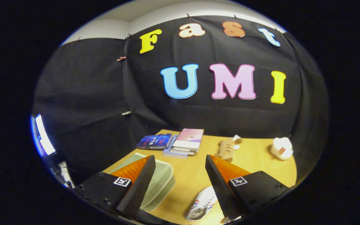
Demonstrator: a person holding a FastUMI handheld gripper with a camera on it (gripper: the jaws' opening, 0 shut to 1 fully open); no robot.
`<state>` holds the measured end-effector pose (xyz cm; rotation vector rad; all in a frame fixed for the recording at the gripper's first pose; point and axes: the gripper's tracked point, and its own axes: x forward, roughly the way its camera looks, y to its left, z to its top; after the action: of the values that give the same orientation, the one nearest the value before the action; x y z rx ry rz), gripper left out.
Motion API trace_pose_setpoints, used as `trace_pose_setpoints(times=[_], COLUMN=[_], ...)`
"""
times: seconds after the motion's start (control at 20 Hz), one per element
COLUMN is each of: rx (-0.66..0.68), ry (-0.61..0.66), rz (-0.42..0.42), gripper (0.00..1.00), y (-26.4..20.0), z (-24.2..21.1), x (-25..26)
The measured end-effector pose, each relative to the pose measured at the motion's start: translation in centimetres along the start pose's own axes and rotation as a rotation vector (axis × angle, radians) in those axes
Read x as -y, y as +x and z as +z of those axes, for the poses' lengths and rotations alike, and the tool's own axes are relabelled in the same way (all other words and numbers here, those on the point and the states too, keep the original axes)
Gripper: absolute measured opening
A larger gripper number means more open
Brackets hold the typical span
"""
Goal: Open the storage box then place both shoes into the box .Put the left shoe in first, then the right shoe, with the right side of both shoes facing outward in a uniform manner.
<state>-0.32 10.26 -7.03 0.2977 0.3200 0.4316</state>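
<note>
Hand-held gripper [178, 184], fingers apart, above bare table [255, 159]. Storage box [158, 184] at lower left; shoe [202, 203] lower centre, long axis toward upper right.

A wooden table [255, 157] stands against a black cloth wall. At its far edge a dark blue book [155, 141] lies left of a stack of books [184, 144]. Further right lie a tan plush toy [227, 149] and a white rounded object [282, 148]. A lit screen [42, 135] glows at the far left.
</note>
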Motion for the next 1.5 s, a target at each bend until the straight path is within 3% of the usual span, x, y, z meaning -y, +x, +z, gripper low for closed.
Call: trace_pose_setpoints(times=[0.4, 0.8, 1.3, 1.4, 1.5], rx=[-0.328, -0.639, -0.722, -0.729, -0.757], ry=[0.558, 0.971, 1.157, 1.168, 1.158], rz=[0.343, 0.571, 0.677, 0.683, 0.699], gripper=[0.98, 0.98, 0.95, 0.78, 0.66], y=[3.1, 5.4, 7.1, 7.1, 6.4], z=[-9.0, -17.5, -20.4, -20.2, -20.2], x=[-2.6, -5.3, -7.1, -7.2, -7.6])
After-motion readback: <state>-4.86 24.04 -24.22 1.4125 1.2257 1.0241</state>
